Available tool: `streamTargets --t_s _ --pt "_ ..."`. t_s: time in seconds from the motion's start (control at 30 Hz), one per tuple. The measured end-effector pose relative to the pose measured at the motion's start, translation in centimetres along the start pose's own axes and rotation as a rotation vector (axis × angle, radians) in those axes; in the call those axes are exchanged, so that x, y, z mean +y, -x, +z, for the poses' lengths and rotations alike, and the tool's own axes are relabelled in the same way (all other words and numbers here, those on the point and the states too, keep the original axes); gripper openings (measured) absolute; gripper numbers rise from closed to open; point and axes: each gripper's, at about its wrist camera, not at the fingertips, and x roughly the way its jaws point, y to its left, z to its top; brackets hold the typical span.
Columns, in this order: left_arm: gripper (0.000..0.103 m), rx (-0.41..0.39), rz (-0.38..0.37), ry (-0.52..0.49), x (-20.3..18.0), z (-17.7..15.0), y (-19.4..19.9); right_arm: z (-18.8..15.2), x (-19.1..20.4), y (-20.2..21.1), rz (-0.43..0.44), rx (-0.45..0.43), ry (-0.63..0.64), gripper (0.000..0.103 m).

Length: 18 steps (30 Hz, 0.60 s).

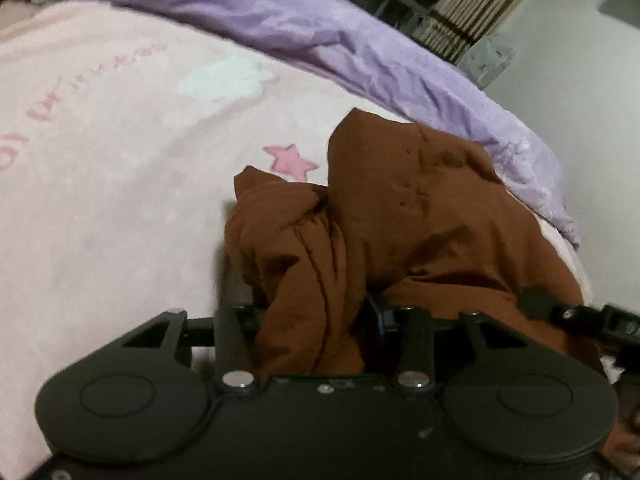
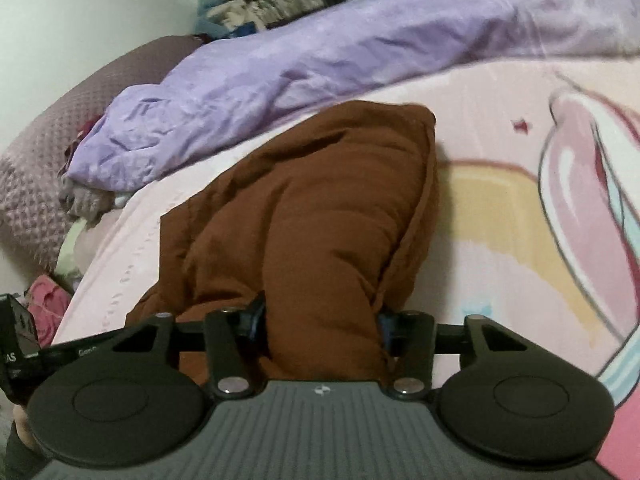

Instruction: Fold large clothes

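A large brown padded garment (image 1: 404, 216) lies bunched on a pink printed bed sheet (image 1: 120, 200). My left gripper (image 1: 308, 312) is shut on a thick fold of the brown garment, which fills the gap between the fingers and hides the fingertips. In the right wrist view the same brown garment (image 2: 312, 208) stretches away over the sheet (image 2: 500, 208). My right gripper (image 2: 320, 320) is shut on its near edge, cloth bulging between the fingers. The right gripper's body shows at the right edge of the left wrist view (image 1: 580, 316).
A crumpled purple quilt (image 1: 360, 40) (image 2: 320, 48) lies along the far side of the bed. A mauve textured headboard or cushion (image 2: 36, 160) stands at the left. A curtain and window (image 1: 460, 4) lie beyond, and a white wall (image 1: 580, 100) on the right.
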Motion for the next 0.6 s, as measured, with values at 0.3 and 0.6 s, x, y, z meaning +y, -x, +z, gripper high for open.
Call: streamTargets --t_s 0.3,0.6 --pt "0.032 -0.097 -0.062 -0.035 -7.3 0.1 3.7 3.3 -1.0 7.4 0.064 -0.125 0.054 0.054" --pt "0.032 -0.047 -0.243 -0.197 -21.6 -0.1 -1.3 5.7 -12.6 15.6 -0.061 -0.246 -0.028 0.055"
